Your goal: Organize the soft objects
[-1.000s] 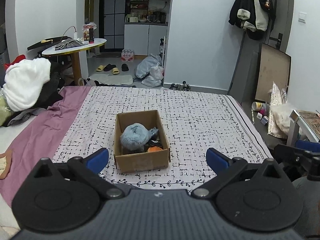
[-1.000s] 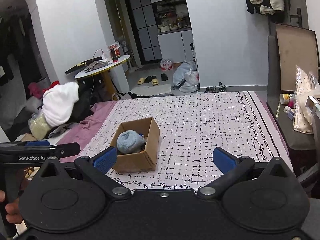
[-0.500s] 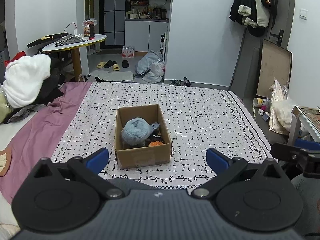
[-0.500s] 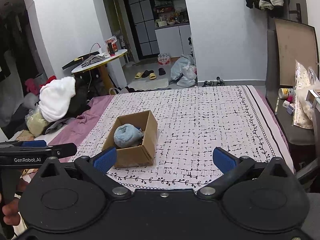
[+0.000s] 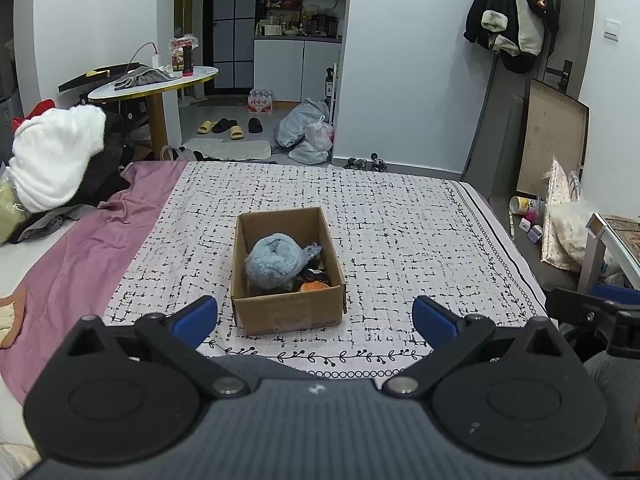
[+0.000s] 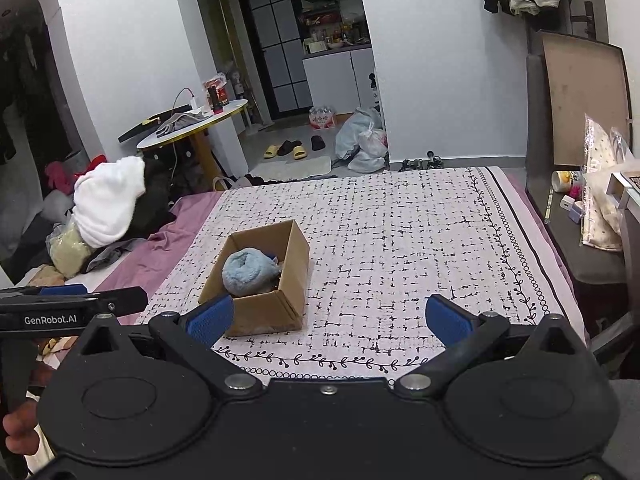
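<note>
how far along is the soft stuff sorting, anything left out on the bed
Done: a fluffy blue soft item sits in the cardboard box with an orange item and something dark. In hand: nothing; the left tongs and right tongs are open and empty, held short of the box. Left: no loose soft items show on the patterned bedspread.

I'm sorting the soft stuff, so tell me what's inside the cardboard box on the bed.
The cardboard box holds a fluffy light-blue bundle on top, an orange item and something dark beside it. Whatever lies beneath the bundle is hidden.
</note>
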{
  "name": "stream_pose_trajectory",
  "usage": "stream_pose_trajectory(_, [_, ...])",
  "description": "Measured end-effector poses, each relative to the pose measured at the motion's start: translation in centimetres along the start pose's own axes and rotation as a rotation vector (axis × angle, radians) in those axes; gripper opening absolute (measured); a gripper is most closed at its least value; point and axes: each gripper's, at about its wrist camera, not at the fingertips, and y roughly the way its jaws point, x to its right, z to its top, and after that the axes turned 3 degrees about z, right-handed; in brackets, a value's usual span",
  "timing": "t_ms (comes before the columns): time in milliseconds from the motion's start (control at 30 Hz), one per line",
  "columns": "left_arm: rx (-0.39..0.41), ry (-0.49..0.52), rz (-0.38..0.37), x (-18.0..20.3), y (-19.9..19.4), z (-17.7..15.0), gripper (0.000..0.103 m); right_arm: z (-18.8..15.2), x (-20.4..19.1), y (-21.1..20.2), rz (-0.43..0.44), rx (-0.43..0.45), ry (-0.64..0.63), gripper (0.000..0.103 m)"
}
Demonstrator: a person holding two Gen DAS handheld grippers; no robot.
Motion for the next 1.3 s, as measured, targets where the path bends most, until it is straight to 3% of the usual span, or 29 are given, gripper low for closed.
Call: stream_pose_trajectory(1300, [0.012,-0.015,-0.010,0.07,-0.38,0.13,0.103,0.18,-0.24,0.21,-0.024,0.004,-0.010,0.103])
